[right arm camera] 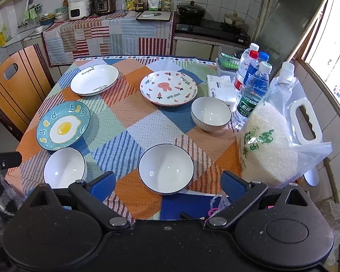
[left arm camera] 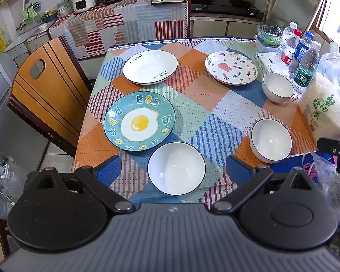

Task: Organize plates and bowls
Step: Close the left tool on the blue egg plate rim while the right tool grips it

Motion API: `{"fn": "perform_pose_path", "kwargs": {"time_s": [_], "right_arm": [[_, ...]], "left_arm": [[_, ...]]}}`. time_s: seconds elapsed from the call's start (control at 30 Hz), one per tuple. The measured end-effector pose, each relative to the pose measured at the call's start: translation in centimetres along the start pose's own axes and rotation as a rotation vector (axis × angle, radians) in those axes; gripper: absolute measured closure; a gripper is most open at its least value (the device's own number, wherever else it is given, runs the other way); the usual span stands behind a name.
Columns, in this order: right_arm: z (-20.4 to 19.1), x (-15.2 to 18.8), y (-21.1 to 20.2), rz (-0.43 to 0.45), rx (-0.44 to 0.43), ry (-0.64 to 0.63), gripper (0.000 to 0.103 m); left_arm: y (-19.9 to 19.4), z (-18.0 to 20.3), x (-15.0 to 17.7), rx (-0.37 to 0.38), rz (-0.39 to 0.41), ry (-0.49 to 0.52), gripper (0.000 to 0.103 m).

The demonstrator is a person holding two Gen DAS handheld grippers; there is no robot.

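Checked tablecloth (left arm camera: 192, 95) bearing three plates — egg (left arm camera: 139, 121), white (left arm camera: 150, 66), rabbit (left arm camera: 230, 68) — and three bowls (left arm camera: 176, 168) set apart; left gripper (left arm camera: 173, 167) and right gripper (right arm camera: 167, 184) both wide open, empty.

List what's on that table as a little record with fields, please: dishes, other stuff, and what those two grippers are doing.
plates: egg plate, white plate, rabbit plate, all lying apart
bowls: near bowl, right bowl, far bowl, all empty, unstacked
other: rice bag, water bottles, tissue pack
left gripper: open, holding nothing
right gripper: open, holding nothing
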State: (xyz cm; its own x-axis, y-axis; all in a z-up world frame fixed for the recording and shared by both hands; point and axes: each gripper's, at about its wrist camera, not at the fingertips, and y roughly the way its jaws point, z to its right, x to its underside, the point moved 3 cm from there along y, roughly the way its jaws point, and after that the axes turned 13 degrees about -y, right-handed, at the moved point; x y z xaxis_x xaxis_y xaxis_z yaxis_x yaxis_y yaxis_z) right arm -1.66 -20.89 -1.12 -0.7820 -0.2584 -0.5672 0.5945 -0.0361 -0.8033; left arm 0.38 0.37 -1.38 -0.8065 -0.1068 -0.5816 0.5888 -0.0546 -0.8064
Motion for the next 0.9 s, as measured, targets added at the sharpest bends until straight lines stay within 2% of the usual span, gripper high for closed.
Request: {"fn": "perform_pose_path", "kwargs": {"time_s": [0.1, 0.23, 0.33, 0.4, 0.53, 0.67, 0.77, 0.9], "right_arm": [[-0.1, -0.7, 0.0, 0.043, -0.015, -0.011, 0.002], [-0.9, -2.0, 1.2, 0.206, -0.080, -0.071, 0.002], [-2.1, -2.7, 3.4, 0.328, -0.168, -0.140, 0.002], [-3.0, -3.4, 5.2, 0.387, -0.262, -0.159, 0.002], [-4.2, -5.4, 10.2, 0.363, -0.451, -0.056, 0.002], [-6.2, -7.8, 15.1, 0.272, -0.586, -0.044, 0.005], [-7.9, -8.5, 17.8, 0.226, -0.647, -0.004, 0.007], [-10.0, -8.7, 20.9, 0.196, -0.629, -0.017, 0.009]], "left_arm": [[0.5, -0.5, -0.3, -0.001, -0.001, 0.009, 0.003], [1.5, -2.6, -1.2, -0.032, 0.043, -0.018, 0.003], [2.6, -4.9, -2.2, -0.041, 0.104, -0.032, 0.003], [3.6, -6.3, -3.0, -0.043, 0.116, -0.031, 0.003], [6.4, -8.7, -5.2, -0.018, 0.112, -0.031, 0.003], [10.7, -10.6, -7.6, 0.002, 0.038, -0.049, 0.003], [14.3, -10.7, -8.1, -0.038, 0.008, 0.064, 0.007], [18.5, -11.5, -8.0, -0.017, -0.029, 0.090, 0.007]]}}
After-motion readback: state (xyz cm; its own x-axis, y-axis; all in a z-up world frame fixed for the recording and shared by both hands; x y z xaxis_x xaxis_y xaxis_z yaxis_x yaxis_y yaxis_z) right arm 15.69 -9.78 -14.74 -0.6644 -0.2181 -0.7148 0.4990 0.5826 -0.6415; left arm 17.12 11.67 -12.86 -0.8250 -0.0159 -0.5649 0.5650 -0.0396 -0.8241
